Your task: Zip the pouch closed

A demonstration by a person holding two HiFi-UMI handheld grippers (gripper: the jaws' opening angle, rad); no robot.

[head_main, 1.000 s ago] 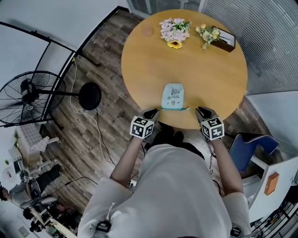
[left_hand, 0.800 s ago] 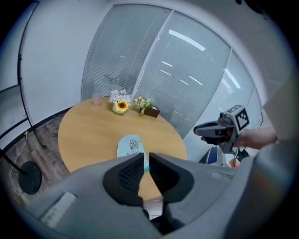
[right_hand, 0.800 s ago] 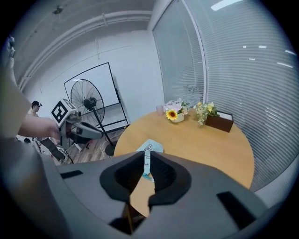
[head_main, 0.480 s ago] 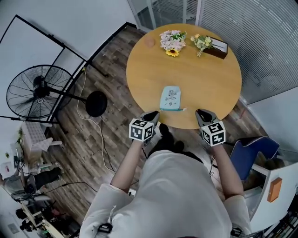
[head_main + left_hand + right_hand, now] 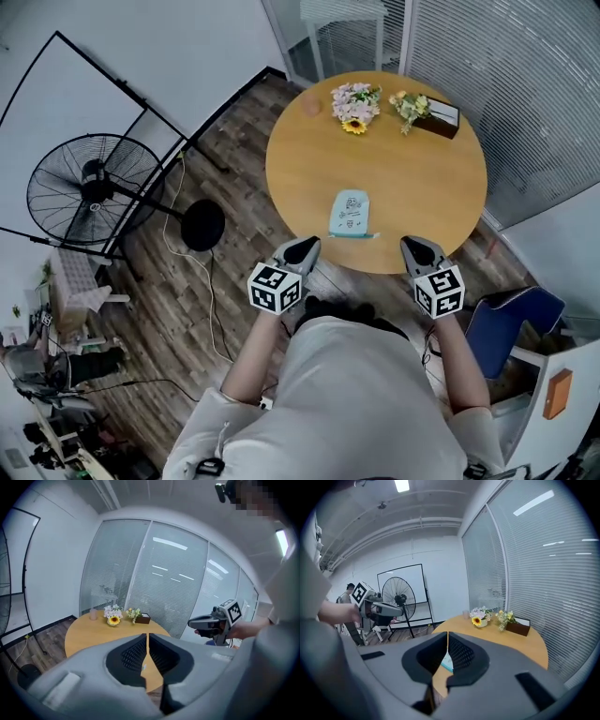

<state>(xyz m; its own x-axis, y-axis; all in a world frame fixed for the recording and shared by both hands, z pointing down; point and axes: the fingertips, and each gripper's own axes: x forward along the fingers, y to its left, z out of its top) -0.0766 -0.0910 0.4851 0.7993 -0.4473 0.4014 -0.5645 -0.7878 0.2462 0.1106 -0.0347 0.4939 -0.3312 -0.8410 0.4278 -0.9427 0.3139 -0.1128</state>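
Observation:
A pale blue pouch with dark print lies flat on the round wooden table, close to its near edge. My left gripper and my right gripper hover on either side of it, short of the table's rim and touching nothing. The left gripper has its jaws together, with nothing between them. The right gripper has just been closing its jaws, and they now meet empty. Below the right gripper's jaws a strip of the pouch shows. Each gripper view shows the other gripper in a hand off to the side.
At the table's far side stand a flower bunch, a second bunch by a brown box and a small cup. A floor fan with its cable stands at the left and a blue chair at the right.
Both grippers have lifted and drawn back from the table's near edge. The whole view has risen, so the table looks smaller. The pouch lies where it did.

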